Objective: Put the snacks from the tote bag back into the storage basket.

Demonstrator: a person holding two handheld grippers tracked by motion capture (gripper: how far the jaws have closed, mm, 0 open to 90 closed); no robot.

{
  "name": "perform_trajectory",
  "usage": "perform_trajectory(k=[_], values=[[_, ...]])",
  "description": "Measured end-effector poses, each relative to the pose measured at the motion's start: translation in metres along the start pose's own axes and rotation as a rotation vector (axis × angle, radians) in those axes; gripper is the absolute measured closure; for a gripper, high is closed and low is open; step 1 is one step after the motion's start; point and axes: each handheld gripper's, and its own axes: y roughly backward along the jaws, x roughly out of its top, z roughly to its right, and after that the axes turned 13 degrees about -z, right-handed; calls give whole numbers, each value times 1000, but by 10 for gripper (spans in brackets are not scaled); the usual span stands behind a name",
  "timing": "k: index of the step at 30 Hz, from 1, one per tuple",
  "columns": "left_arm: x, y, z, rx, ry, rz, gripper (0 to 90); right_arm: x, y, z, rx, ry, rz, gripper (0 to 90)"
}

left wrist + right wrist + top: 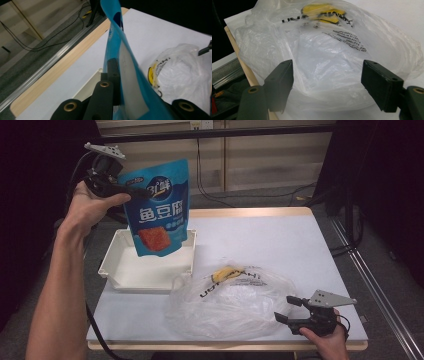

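Left gripper (131, 194) jaws pressed together on the top edge of the blue foil snack pouch with an orange picture and white print (158, 210); the pouch hangs upright above the far wall of the shallow white plastic tray (111, 261), bottom edge low inside it, can't tell if it touches the floor of the tray; left gripper view confirms the pinch, pouch (125, 72) film clamped between the black jaws.

Right gripper (288, 309) jaws spread wide, nothing between the pads; it sits just right of the crumpled clear plastic shopping bag with black lettering (230, 302), which lies right of the tray and touching its near right corner; right gripper view has the bag (324, 62) directly ahead of the open jaws, near but not gripped.

Progress, as I read it: unpacking the bag into the tray; pouch is out and over the tray, not released yet, so first transfer roughly most of the way done; left to do: lower, let go, then fetch whatever remains in the bag (a yellow item (226, 272) shows through the film at the far side, identity unclear).

Count: one pouch; one tray, nothing else in it; one bag; one yellow item visible inside; two grippers; all on one white-topped table (280, 240).
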Motion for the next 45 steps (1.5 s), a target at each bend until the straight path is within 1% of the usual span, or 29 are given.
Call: perform_trajectory(k=[3,4,5,6,7,8,10,12,13,14,16,17,18,19,22,23,24,27,28,30,31,33,36,37,39,42,44,45], values=[[0,-2,-5,2,-4,10,900,0,-1,0,0,3,-2,260],[-1,-3,-6,7,6,16,900,0,-1,0,0,3,-2,260],[-1,-3,-9,-2,0,14,900,0,-1,0,-2,4,-2,260],[-1,-5,-11,1,3,19,900,0,0,0,-4,2,-2,260],[-2,-7,-12,-7,3,22,900,0,0,0,-4,2,0,260],[-2,-9,-14,-17,-4,23,900,-1,0,0,-2,1,1,260],[-3,-17,-16,-29,8,23,900,-1,0,1,-1,0,1,260],[-4,-25,-17,-28,1,18,900,0,-1,2,2,-1,-2,260],[-5,-28,-19,-41,0,16,900,0,-1,1,2,0,0,259],[-6,-30,-20,-37,5,17,900,0,-1,1,3,1,-1,259],[-8,-33,-22,-46,9,20,900,0,-1,0,-1,5,-4,260],[-9,-33,-24,-43,19,18,900,0,-1,1,1,3,-5,259],[-10,-33,-26,-52,24,31,900,-1,-1,1,0,4,-3,259],[-11,-33,-27,-46,25,29,900,-1,-1,1,2,1,-2,260],[-13,-36,-28,-34,25,24,900,-1,0,2,-8,1,6,260],[-14,-37,-29,-37,23,26,900,-1,1,2,-8,-2,5,259],[-14,-38,-29,-30,28,28,900,-1,1,2,-9,-1,4,259],[-17,-45,-30,-33,35,37,900,-1,0,2,-7,4,4,259],[-18,-47,-30,-43,31,33,900,-1,0,1,-7,1,2,258],[-19,-54,-30,-50,25,24,900,-1,-1,2,-7,4,3,257],[-19,-56,-30,-55,30,23,900,-1,-1,2,-7,2,-1,255],[-19,-62,-30,-67,21,12,900,-1,-1,2,-5,1,-3,255],[-20,-69,-30,-80,21,22,900,-1,-1,1,-8,6,0,255],[-20,-71,-30,-79,28,33,900,-1,0,1,-13,5,-3,256],[-21,-73,-31,-78,30,35,900,-1,0,0,-10,9,-2,255],[-21,-77,-33,-62,39,28,900,-1,0,-1,-11,13,-3,255],[-21,-80,-33,-63,33,21,900,-1,0,-1,-6,17,-3,255],[-21,-82,-34,-55,41,21,900,-1,0,-1,-5,16,-2,255]])
